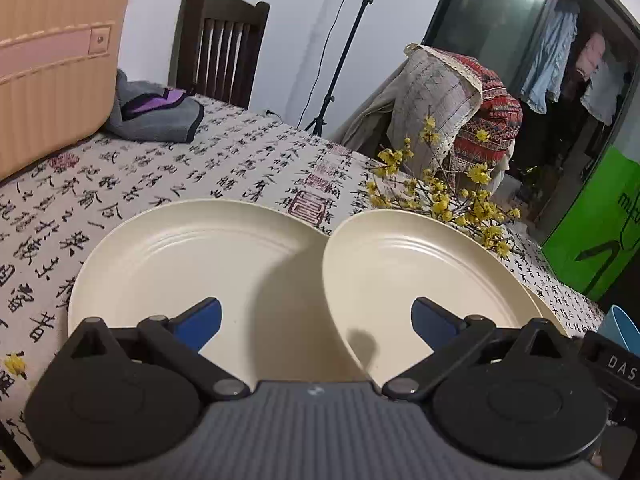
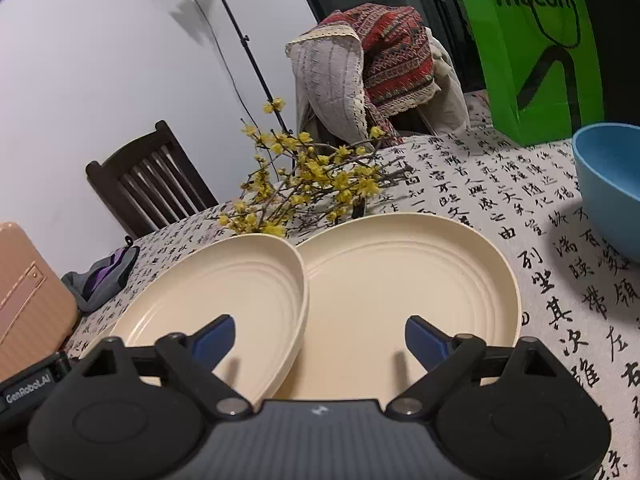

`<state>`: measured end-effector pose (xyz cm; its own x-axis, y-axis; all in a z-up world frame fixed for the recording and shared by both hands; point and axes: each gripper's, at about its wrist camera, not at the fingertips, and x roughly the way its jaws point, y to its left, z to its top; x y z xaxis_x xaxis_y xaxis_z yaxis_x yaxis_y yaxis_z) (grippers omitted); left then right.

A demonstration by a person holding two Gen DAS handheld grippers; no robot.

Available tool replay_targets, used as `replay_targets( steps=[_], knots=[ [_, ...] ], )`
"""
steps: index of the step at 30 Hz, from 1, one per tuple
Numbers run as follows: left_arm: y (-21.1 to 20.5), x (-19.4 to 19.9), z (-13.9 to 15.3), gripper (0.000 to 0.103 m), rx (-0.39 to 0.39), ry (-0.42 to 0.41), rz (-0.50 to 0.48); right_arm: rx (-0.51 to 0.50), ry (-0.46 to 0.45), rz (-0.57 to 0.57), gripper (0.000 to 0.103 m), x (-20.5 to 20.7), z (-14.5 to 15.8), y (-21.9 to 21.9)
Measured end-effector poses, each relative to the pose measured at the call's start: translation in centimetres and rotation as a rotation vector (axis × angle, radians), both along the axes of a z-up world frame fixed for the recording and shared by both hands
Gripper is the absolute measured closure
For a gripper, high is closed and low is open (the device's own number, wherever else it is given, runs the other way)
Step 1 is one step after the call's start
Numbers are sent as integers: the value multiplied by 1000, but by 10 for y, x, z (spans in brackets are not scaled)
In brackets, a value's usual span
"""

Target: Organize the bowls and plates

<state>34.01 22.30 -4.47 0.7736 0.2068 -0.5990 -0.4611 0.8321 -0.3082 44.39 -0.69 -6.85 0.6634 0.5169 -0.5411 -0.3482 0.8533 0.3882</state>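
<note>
Entry: both views, sorted left to right.

- Suitcase point(image 1: 52, 60), peach, and a grey-purple pouch point(image 1: 160, 114) sit at 10 o'clock in the left view, well clear of the crockery. Not my concern.
- Left claw point(image 1: 316, 316): fingers apart, nothing between the pads. It hovers over the seam where two cream plates meet.
- Left plate point(image 1: 180, 264) lies flat on the desk point(image 1: 240, 160).
- Tilted plate point(image 1: 420, 280) at 1 o'clock of that claw. Its near rim rides over the left plate's edge, and a sliver of another cream rim point(image 1: 546, 308) shows beneath it at 3 o'clock. I judge it leans because it rests part-way on a neighbour: a stack not yet squared.
- Right claw point(image 2: 320, 332): also spread wide, gripping nothing, aimed down at the seam.
- In the right view the tilted plate point(image 2: 224, 292) overlaps the right plate point(image 2: 408, 280), which lies flat. Probably the same sliver, though I cannot be sure.
- Yellow flowering branches point(image 2: 304, 184) lie at 12 o'clock, just behind the plates.
- Blue bowl point(image 2: 612, 188) stands alone at 2 o'clock, near the green bag point(image 2: 532, 52). Bowls kept apart from plates, I take it.

Judgement: plates gathered, stacking unfinished.
</note>
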Motion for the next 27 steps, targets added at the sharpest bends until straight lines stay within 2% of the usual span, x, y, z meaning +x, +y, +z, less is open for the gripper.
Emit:
replay_targets(
  steps=[2,6,10,13,19,27],
  knots=[
    [1,1,-2,0,10,17,4,-3,5,3,21,2,-2,0],
    [2,0,-3,0,-5,-2,-1,0,9,4,29,3,-3,1],
    [-5,1,-2,0,47,-1,4,-3,16,6,38,5,-6,3],
    [-6,1,-4,1,43,-3,13,3,25,15,45,7,-9,3],
    [-4,1,-4,12,10,-24,-20,17,13,37,59,4,-8,5],
    [-7,5,-7,35,7,-6,-20,17,-2,43,66,3,-7,7]
  ],
)
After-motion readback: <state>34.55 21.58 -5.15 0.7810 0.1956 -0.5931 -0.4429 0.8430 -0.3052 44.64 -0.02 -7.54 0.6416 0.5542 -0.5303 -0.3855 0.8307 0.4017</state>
